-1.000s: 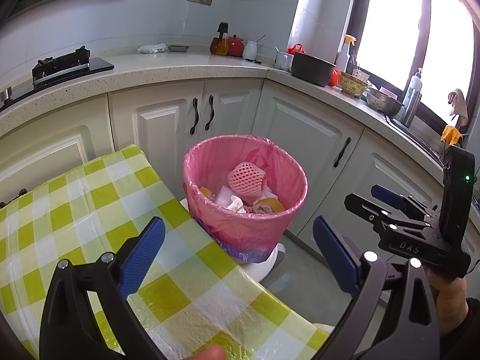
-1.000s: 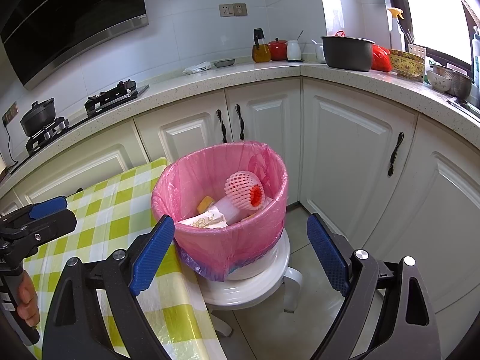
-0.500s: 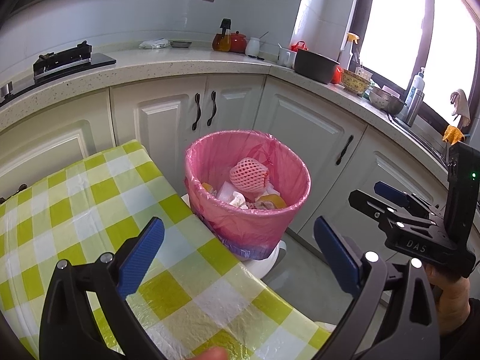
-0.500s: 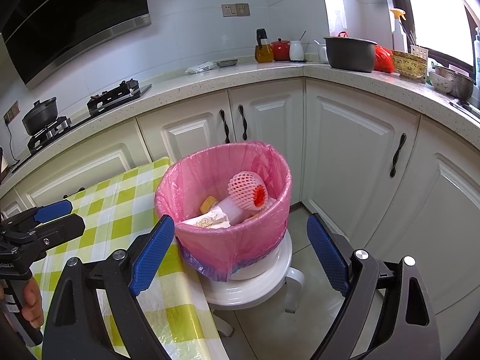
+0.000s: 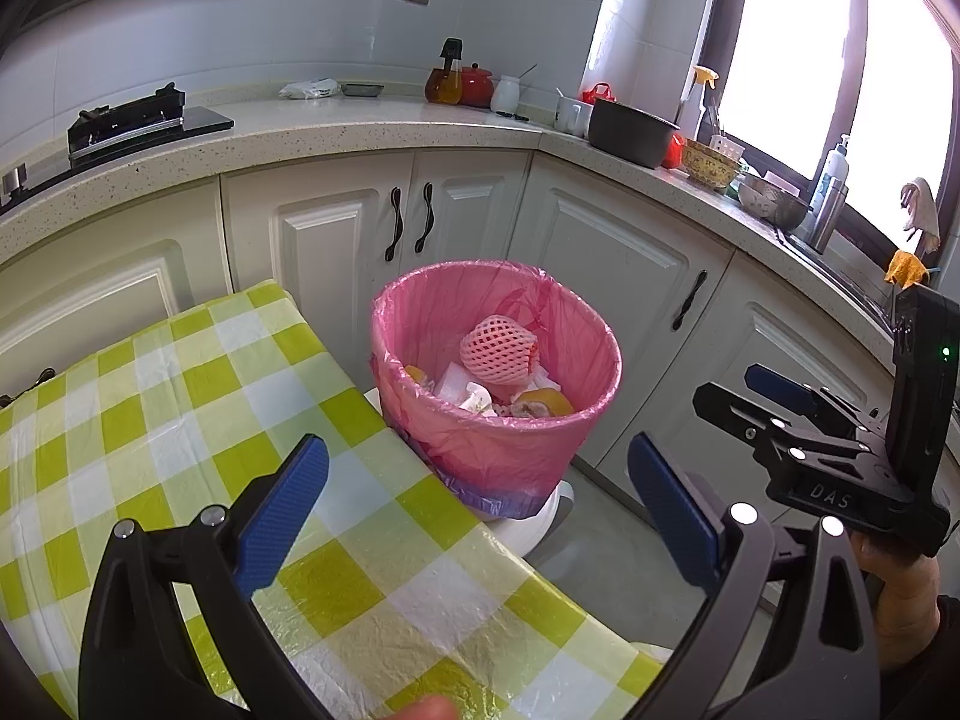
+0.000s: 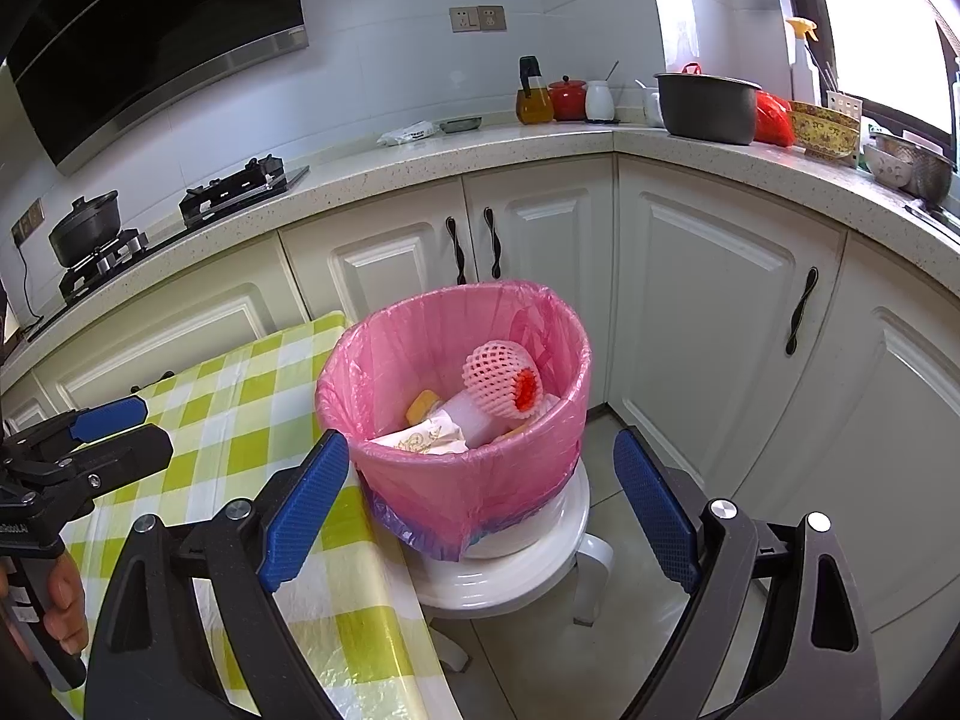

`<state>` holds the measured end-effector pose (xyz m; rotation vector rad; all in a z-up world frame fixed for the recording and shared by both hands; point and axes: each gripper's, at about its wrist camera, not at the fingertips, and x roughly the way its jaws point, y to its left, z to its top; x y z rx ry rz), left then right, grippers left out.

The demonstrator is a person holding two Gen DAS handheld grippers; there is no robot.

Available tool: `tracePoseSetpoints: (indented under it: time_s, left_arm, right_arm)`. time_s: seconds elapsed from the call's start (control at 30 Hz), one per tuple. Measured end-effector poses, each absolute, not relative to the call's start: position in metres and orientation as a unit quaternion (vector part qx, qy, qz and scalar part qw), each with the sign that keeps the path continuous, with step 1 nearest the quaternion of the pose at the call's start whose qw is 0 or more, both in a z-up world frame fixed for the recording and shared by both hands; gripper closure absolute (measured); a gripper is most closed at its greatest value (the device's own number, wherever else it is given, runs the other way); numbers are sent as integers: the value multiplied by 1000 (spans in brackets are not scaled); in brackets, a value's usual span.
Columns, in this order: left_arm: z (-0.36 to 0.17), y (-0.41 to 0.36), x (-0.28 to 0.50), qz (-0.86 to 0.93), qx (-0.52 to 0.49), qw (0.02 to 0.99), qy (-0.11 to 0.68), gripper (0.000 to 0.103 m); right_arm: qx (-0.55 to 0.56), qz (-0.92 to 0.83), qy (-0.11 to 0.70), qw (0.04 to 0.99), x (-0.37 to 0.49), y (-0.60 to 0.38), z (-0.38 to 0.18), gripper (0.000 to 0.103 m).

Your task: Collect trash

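White cabinet doors (image 6: 708, 312) filled the background from 9 to 3 o'clock, and their lower edges were cut off behind the table and both tools. The green-and-white checked tablecloth (image 5: 180, 420) covered the table from 7 to 10 o'clock in the left wrist view; its near edge was hidden by the tool frame. The bin (image 6: 456, 420), lined with a pink bag, stood on a white stool (image 6: 516, 564) just beside the table's edge, at centre in both views. The stool's legs were only partly visible.

Bin contents: a pink foam fruit net (image 6: 501, 378) lay uppermost, with a red-orange item showing through its open end. Crumpled white paper (image 6: 426, 438) lay at 7 o'clock of the net, and yellow-orange scraps (image 5: 543, 402) lay beside it. Items deeper in the bin could not be made out.

The left gripper (image 5: 477, 516) was above the table's corner, fingers spread wide, holding nothing. The right gripper (image 6: 480, 510) was before the bin, fingers spread wide, holding nothing. Each tool's handle and the hand around it were cut off at the frame edge.
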<state>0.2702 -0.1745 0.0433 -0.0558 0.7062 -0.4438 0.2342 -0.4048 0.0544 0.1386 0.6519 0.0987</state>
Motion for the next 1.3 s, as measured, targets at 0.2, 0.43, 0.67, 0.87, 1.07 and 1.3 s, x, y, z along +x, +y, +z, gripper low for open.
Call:
tracePoseSetpoints:
  time_s: [0.2, 0.43, 0.67, 0.87, 1.07, 1.3]
  left_arm:
    - [43, -174, 270, -215, -27, 914, 343, 6]
    - [43, -175, 270, -215, -27, 914, 343, 6]
    - [43, -174, 270, -216, -27, 914, 343, 6]
    - [44, -176, 270, -218, -26, 913, 343, 6]
    - [45, -177, 269, -219, -24, 913, 343, 5]
    - [45, -177, 268, -221, -23, 913, 342, 5]
  right_arm:
    - [68, 49, 319, 944, 235, -405, 54, 19]
    - [68, 49, 320, 944, 235, -405, 54, 19]
    - [68, 49, 320, 944, 235, -405, 54, 19]
    - [68, 48, 320, 944, 235, -405, 54, 19]
    - [68, 49, 321, 944, 235, -405, 54, 19]
    - [68, 49, 321, 943, 235, -406, 53, 19]
